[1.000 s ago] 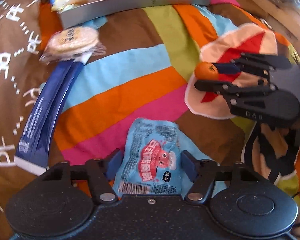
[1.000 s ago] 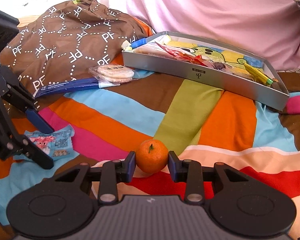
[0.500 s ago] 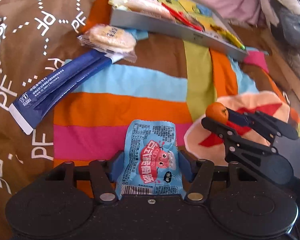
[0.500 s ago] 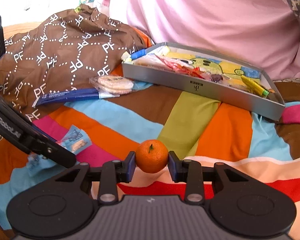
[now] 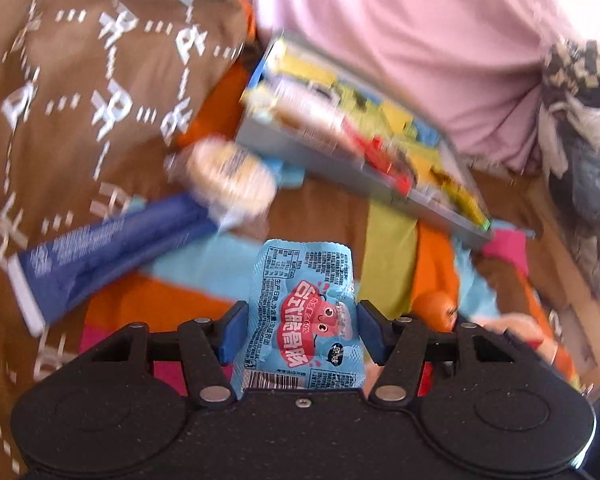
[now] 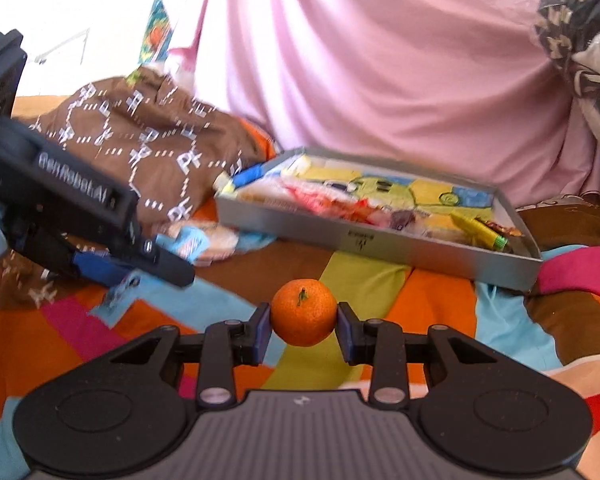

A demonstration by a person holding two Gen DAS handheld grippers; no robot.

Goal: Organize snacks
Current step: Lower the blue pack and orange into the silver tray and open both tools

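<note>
The left gripper is closed on a light blue snack packet, its 2 blue pads pressing the crinkled plastic from both sides; the packet bears a red cartoon blob with eyes, Chinese lettering, "60%" in red, fine print and a barcode at its lower edge. It is held up above the striped blanket, a soft patchwork of orange, pink, blue, green and brown bands. The right gripper is closed on a small round tangerine, dimpled skin and green stem facing up, pinched between its 2 pads. Beyond both lies a shallow grey metal tray with a small mark on its front wall, too blurred to read, and bright wrappers inside over a yellow cartoon print. Near the tray's left end sit a round rice cracker in clear wrap and a long dark blue packet, both smeared by motion. A brown cloth printed with white "PF" lies to the left, and pink fabric hangs behind. The left gripper's body reads roughly "GenRobot.AI" in the right view.
</note>
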